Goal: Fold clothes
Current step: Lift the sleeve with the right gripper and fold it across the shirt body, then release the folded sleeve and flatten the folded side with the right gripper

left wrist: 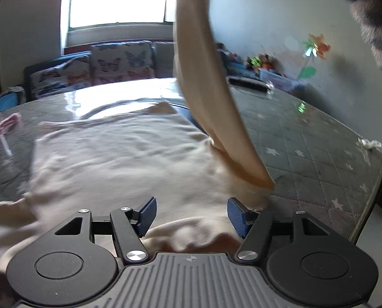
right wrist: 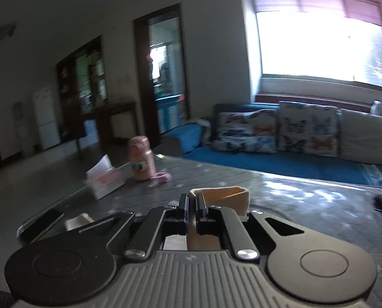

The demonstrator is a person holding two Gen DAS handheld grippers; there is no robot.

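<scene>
Right tongs [right wrist: 192,205] pinch the shirt's [left wrist: 119,154] sleeve [left wrist: 206,82] high above it; left tongs [left wrist: 191,213] gape. A yank could drag the shirt askew.

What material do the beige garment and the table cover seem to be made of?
Beige garment: probably soft knit fabric, matte; it wrinkles and hangs limp where the right claw lifts a sleeve.
Table cover: seemingly quilted grey cloth with stars under clear plastic or glass, since it reflects the window glossily.
</scene>
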